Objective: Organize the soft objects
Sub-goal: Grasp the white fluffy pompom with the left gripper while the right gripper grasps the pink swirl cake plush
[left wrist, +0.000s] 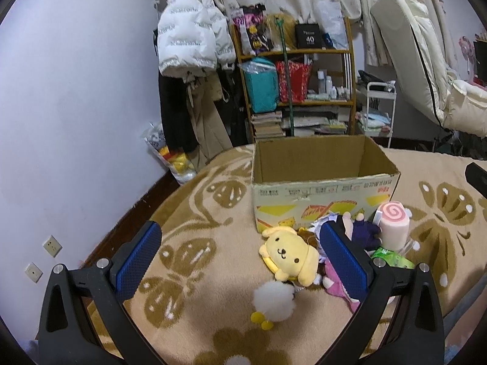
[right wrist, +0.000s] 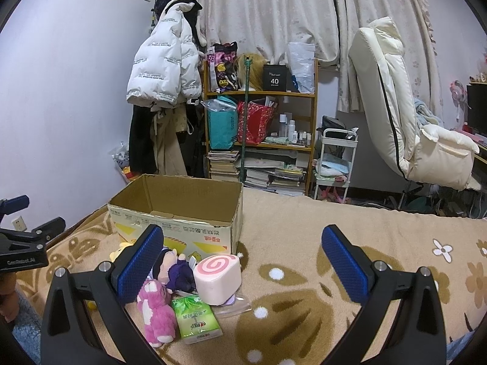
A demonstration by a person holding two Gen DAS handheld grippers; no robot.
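An open cardboard box [left wrist: 322, 188] stands on the flowered blanket and looks empty inside. Soft toys lie in front of it: a yellow dog plush [left wrist: 289, 255], a white fluffy ball with yellow feet [left wrist: 274, 301], a purple-dressed doll [left wrist: 362, 228], a pink swirl roll cushion [left wrist: 394, 225] and a green tissue pack [left wrist: 391, 257]. My left gripper [left wrist: 240, 228] hovers open over the yellow dog, holding nothing. In the right wrist view, the right gripper [right wrist: 243, 234] is open and empty, with the swirl roll [right wrist: 217, 276], a pink bear plush [right wrist: 156, 310] and the tissue pack [right wrist: 196, 319] by its left finger.
The box [right wrist: 182, 200] sits near the blanket's far edge. Beyond are a wooden shelf [right wrist: 261, 121] of bags and books, a hanging white jacket [right wrist: 164, 73], a small white cart [right wrist: 334, 164] and a cream recliner [right wrist: 411, 121]. The other gripper [right wrist: 18, 237] shows at the left edge.
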